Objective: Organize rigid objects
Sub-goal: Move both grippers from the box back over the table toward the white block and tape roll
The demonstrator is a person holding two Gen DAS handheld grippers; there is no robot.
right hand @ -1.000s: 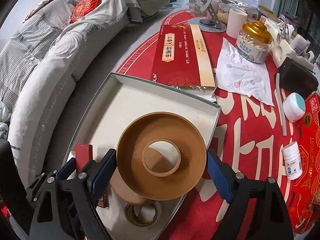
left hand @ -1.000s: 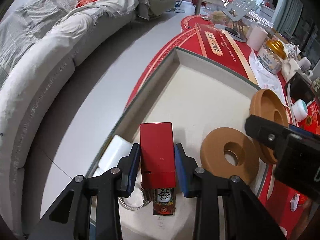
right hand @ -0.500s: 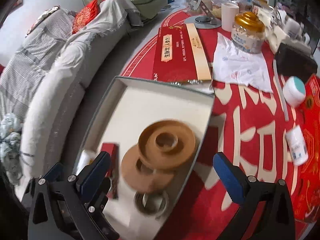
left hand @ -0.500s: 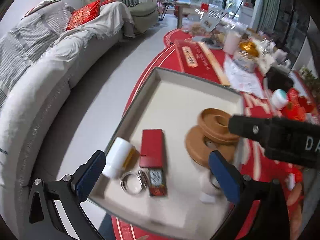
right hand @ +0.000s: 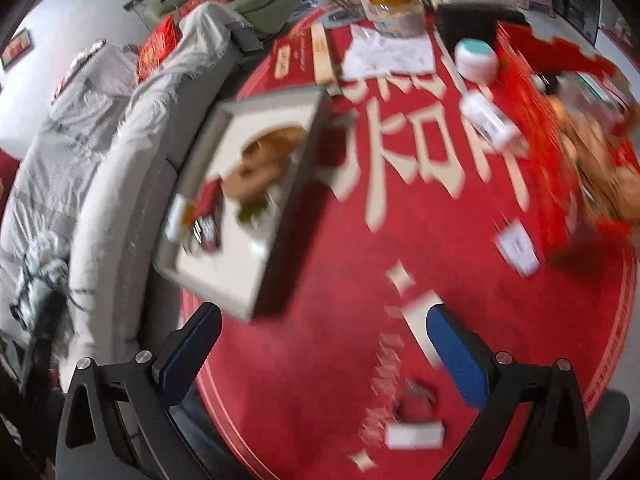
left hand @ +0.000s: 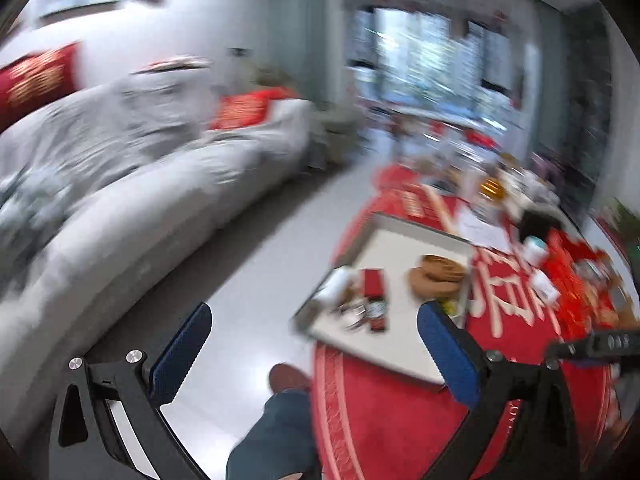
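Grey sofa (left hand: 132,184) is curving beside a round red-clothed table (right hand: 360,280), where a shallow white tray (right hand: 208,280) is sitting near the edge, holding two brown discs (right hand: 260,164) and a red box (left hand: 373,283). Left gripper (left hand: 314,354) and right gripper (right hand: 324,354) are hanging wide apart, gripping nothing.

A home living room; grey sofa (left hand: 132,168), red cushions (left hand: 244,110), cluttered round red table (right hand: 360,264).
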